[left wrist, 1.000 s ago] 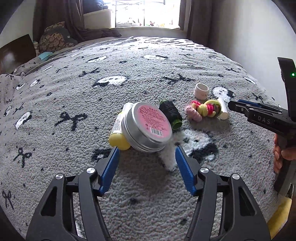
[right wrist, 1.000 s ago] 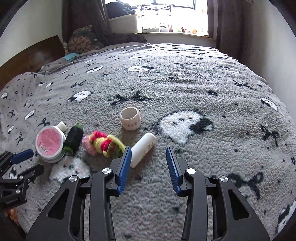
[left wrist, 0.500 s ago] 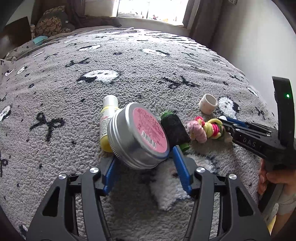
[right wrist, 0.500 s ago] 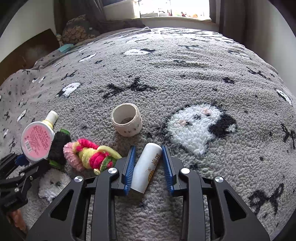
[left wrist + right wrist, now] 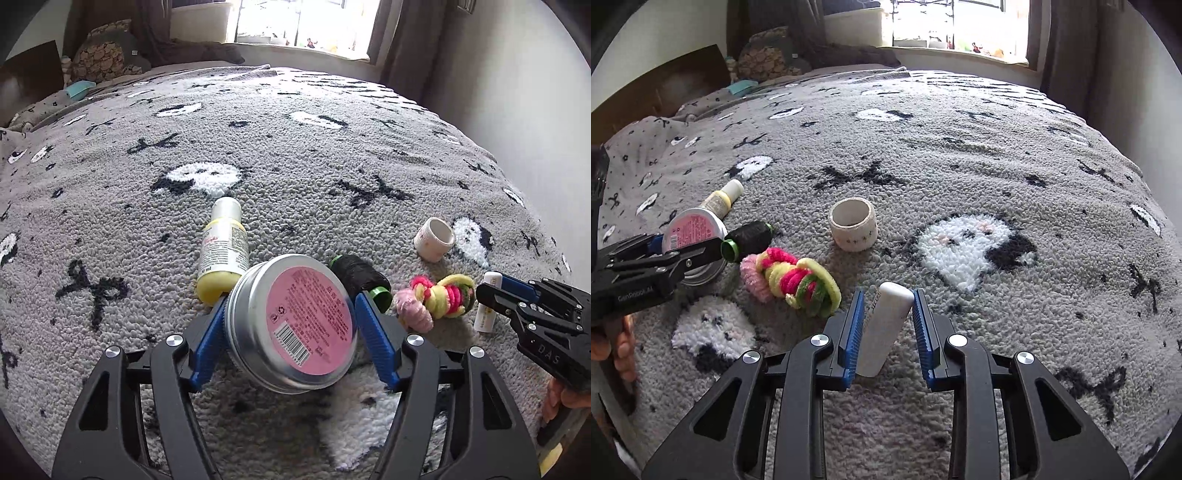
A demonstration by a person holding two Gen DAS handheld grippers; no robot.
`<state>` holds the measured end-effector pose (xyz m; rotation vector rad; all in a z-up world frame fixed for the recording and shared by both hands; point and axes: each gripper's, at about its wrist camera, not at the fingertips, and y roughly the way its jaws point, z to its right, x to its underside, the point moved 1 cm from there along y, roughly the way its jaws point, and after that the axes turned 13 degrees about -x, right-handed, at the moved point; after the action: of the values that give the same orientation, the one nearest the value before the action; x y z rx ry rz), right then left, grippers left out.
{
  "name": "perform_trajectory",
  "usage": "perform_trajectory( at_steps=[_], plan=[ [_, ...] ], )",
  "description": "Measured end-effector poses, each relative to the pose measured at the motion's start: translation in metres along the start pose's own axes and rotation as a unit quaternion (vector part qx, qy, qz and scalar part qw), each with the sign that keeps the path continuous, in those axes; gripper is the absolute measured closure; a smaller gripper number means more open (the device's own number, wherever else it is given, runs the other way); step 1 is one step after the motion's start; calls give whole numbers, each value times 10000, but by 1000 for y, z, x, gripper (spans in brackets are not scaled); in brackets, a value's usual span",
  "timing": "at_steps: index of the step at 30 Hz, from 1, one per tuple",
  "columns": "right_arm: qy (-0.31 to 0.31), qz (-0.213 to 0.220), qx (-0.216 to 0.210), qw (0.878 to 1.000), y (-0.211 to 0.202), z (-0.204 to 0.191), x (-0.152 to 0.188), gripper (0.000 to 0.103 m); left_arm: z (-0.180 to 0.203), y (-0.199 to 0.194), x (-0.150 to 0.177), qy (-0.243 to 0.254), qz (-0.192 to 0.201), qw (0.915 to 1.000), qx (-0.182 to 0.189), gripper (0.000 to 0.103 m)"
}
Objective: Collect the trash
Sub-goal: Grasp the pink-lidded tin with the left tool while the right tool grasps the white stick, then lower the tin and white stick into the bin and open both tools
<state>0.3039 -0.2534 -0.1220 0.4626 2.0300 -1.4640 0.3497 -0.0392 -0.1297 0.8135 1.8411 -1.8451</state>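
Note:
My left gripper (image 5: pixel 291 321) is shut on a round metal tin with a pink label (image 5: pixel 295 321), tilted up off the grey blanket. My right gripper (image 5: pixel 888 325) is shut on a white tube (image 5: pixel 886 328); the tube also shows in the left wrist view (image 5: pixel 487 306). Beside the tin lie a yellow lotion bottle (image 5: pixel 223 251) and a black thread spool with green ends (image 5: pixel 360 275). A bundle of pink, yellow and green hair ties (image 5: pixel 792 277) lies between the grippers. A white tape ring (image 5: pixel 853 223) stands behind it.
Everything lies on a bed under a grey fleece blanket (image 5: pixel 960 155) with white ghost and black bow patterns. Pillows (image 5: pixel 103 55) sit at the far left by a window. A wall runs along the right edge of the bed.
My left gripper moved forward and closed on the tin, tilting it up. My right gripper moved forward and closed on the white tube.

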Motion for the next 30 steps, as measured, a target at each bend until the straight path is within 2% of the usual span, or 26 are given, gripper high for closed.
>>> perform_trajectory(
  at_steps=[7, 12, 20, 30],
  plan=[
    [-38, 53, -28, 10000, -16, -4, 6, 77, 9, -12, 9, 272, 55, 9995, -160, 39],
    [-128, 102, -1, 9999, -38, -13, 17, 79, 6, -37, 23, 355, 191, 9987, -314, 39],
    [-123, 229, -43, 9997, -82, -31, 46, 80, 5, -100, 57, 495, 415, 9973, -350, 39],
    [-287, 493, -118, 9983, -149, -70, 95, 81, 11, -183, 119, 512, 672, 9961, -242, 39]
  ],
)
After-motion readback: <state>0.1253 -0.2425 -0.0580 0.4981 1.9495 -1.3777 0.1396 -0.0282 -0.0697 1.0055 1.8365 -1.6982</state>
